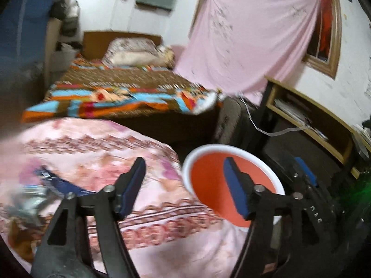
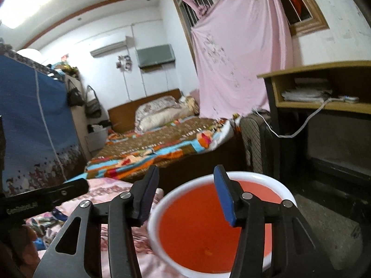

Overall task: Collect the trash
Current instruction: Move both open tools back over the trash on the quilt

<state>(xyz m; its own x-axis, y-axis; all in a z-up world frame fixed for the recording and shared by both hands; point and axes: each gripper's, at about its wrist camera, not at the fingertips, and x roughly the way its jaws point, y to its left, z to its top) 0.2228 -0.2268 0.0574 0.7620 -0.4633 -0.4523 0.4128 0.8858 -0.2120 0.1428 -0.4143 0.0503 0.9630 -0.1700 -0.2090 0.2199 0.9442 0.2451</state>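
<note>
The basin [image 2: 231,238] looks like smooth, glossy plastic; the bedcover [image 1: 104,153] soft printed cloth; the desk [image 2: 324,106] matt wood.

Left gripper [image 1: 184,186] fingers [image 1: 236,187] spread empty beside the red basin [image 1: 231,149] over pink cloth [image 1: 92,148].

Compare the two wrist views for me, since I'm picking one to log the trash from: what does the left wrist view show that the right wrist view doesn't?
Only the left wrist view shows the blurred pile of wrappers lying on the pink cloth at its left edge.

Only the right wrist view shows the ceiling light and the hanging bags.

Both show the orange bin with its white rim, the bed, the pink curtain and the desk. Each gripper, left and right, stands open with nothing between its fingers.
</note>
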